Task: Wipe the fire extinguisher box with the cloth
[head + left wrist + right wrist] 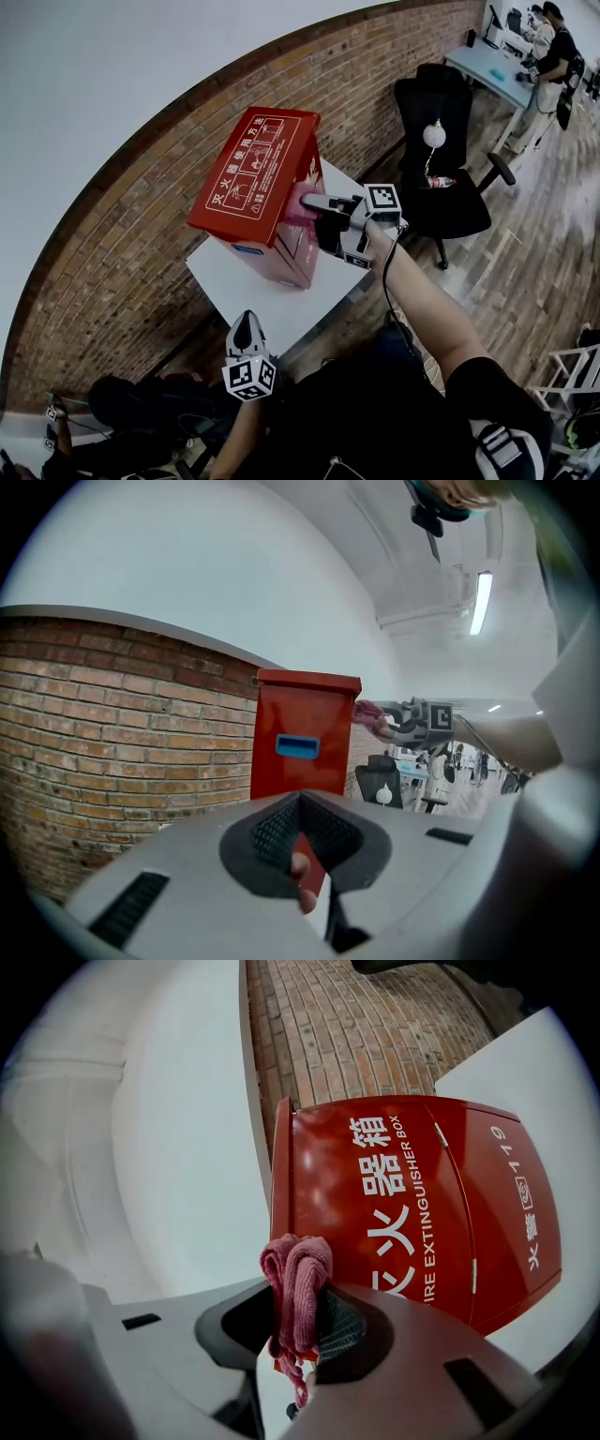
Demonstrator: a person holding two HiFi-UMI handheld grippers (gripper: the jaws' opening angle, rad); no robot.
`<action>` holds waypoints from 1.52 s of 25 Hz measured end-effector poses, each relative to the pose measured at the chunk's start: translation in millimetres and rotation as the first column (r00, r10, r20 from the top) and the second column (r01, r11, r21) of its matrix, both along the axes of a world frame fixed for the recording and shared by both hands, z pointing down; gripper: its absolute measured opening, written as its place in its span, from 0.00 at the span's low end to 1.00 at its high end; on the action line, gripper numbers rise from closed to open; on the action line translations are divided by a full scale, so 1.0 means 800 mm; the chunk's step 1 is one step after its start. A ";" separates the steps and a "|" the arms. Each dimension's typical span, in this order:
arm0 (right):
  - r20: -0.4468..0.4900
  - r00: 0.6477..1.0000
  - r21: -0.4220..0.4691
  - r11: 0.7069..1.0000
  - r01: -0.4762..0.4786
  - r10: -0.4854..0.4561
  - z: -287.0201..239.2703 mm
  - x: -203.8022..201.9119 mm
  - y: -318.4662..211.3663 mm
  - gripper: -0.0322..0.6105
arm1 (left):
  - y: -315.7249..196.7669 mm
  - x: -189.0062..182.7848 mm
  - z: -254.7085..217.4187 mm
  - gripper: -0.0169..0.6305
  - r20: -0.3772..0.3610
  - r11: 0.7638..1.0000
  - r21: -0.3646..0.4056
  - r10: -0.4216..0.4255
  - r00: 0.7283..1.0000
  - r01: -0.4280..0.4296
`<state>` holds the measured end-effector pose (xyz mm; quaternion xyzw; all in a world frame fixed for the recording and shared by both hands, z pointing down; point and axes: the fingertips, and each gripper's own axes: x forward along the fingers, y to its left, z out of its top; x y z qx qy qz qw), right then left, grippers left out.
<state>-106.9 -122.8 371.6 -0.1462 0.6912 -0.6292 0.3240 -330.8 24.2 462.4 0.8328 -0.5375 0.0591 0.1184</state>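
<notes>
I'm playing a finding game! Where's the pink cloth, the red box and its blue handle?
pink cloth (298,1274), right gripper view, bunched upper part.
red box (253,173), head view, printed lid.
blue handle (298,747), left gripper view, its middle.

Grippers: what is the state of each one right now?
Left gripper: closed, holding nothing.
Right gripper: closed on the pink cloth.

I stand by a wall (112,75) that is white up high, with red-brown bricks (122,281) low down. A white table (281,309) stands by the bricks. Past it is a black chair (450,122) on wheels. The floor (534,272) is brown wood. Far off, a person (555,52) stands at a light blue desk (487,66). A long lamp (483,602) shines on the ceiling.
</notes>
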 end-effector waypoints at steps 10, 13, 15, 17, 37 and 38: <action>0.009 0.999 0.012 0.999 0.042 -0.042 -0.012 0.033 -0.032 0.22 | -0.008 0.049 -0.007 0.07 0.002 0.998 0.000 -0.061 0.998 0.061; 0.012 0.999 0.009 0.999 0.051 -0.051 -0.010 0.043 -0.043 0.22 | -0.009 0.060 -0.009 0.07 0.003 0.996 0.004 -0.089 0.996 0.089; 0.012 0.998 0.008 0.998 0.063 -0.063 -0.010 0.046 -0.049 0.22 | -0.009 0.065 -0.011 0.07 0.003 0.994 0.006 -0.110 0.994 0.110; 0.018 0.997 0.004 0.997 0.074 -0.074 -0.010 0.049 -0.053 0.22 | -0.009 0.070 -0.013 0.07 0.004 0.991 0.007 -0.131 0.991 0.131; 0.030 0.997 0.059 0.996 0.072 -0.073 0.021 0.051 -0.071 0.22 | 0.003 0.087 0.007 0.07 0.046 0.967 -0.045 -0.248 0.968 0.250; 0.028 0.997 0.065 0.996 0.069 -0.071 0.021 0.051 -0.071 0.22 | 0.002 0.088 0.007 0.07 0.049 0.967 -0.047 -0.249 0.967 0.252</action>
